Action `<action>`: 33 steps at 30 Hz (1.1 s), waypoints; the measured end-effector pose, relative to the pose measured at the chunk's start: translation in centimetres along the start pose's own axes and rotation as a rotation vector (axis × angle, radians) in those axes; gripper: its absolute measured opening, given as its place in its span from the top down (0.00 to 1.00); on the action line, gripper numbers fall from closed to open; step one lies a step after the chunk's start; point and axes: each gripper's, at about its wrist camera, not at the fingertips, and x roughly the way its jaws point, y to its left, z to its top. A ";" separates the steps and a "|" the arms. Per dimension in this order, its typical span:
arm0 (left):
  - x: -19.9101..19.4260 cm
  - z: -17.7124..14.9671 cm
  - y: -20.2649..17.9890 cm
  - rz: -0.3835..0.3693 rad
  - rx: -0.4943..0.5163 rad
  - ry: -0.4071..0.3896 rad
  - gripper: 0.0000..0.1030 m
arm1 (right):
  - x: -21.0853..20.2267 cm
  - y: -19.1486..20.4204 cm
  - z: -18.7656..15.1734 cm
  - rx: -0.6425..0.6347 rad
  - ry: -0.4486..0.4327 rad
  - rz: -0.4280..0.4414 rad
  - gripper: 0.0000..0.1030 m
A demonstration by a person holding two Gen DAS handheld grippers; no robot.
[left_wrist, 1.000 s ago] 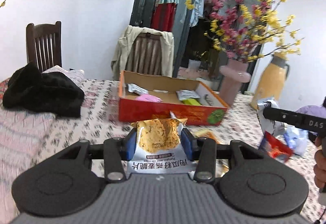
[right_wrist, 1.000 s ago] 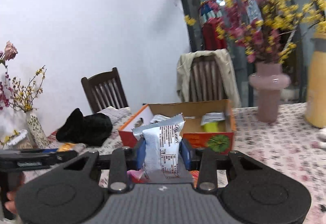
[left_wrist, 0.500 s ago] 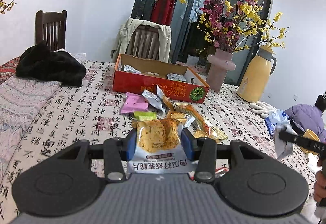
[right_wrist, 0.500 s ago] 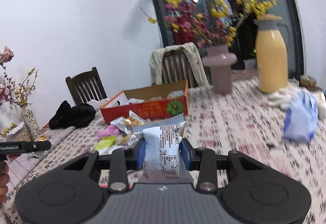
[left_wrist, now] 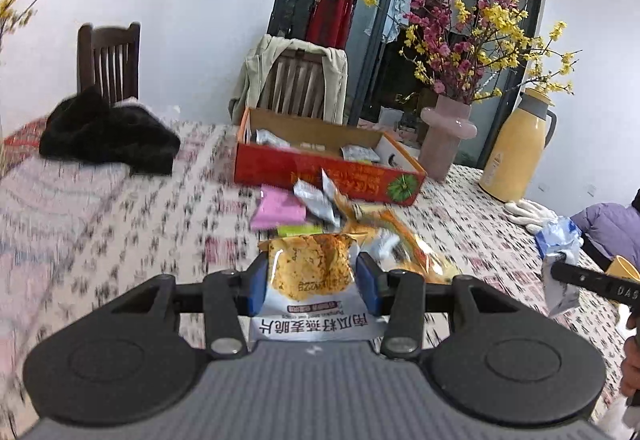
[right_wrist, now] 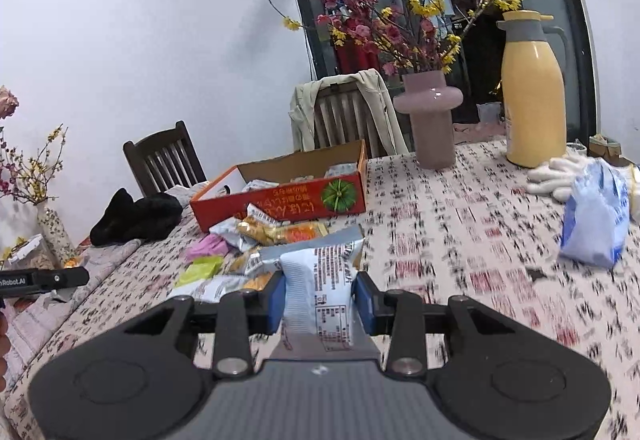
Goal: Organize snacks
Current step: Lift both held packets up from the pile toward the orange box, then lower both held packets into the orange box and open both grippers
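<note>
1. Left tool (left_wrist: 311, 277) is clamping an orange-and-white snack packet (left_wrist: 310, 272), its blue pads (left_wrist: 256, 282) pressing on both sides; packet is sticking up between the fingers, above the table (left_wrist: 100, 224).
2. Right tool (right_wrist: 319, 298) is clamping a white-and-silver snack packet (right_wrist: 320, 294) the same way, packet standing upright between the pads.
3. Loose snacks (right_wrist: 256, 240) are lying in a heap on the table just beyond both tools: pink packet (left_wrist: 280, 208), green packet (right_wrist: 199, 268), silver and orange ones.
4. Red cardboard box (right_wrist: 280, 199) is sitting just behind the heap, open top, a few packets lying inside.
5. Pink vase (right_wrist: 430, 119) with red and yellow blossoms is standing right of the box, yellow thermos jug (right_wrist: 534, 95) further right.
6. White gloves (right_wrist: 554, 175) and a blue-white bag (right_wrist: 596, 215) are lying at the right of the table.
7. Black cloth (left_wrist: 108, 135) is lying at the far left.
8. Two wooden chairs are standing behind the table, one (left_wrist: 298, 79) draped with a beige jacket.
</note>
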 end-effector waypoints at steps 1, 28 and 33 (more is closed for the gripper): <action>0.5 0.9 0.0 -0.008 0.015 -0.009 0.55 | 0.4 -0.1 0.9 0.001 -0.001 0.014 0.65; 45.9 21.1 2.6 0.031 0.063 0.256 0.55 | 49.2 1.6 22.0 0.056 0.403 0.043 0.65; 49.7 20.6 3.8 0.045 0.014 0.374 0.55 | 54.3 0.1 20.5 0.102 0.449 -0.026 0.65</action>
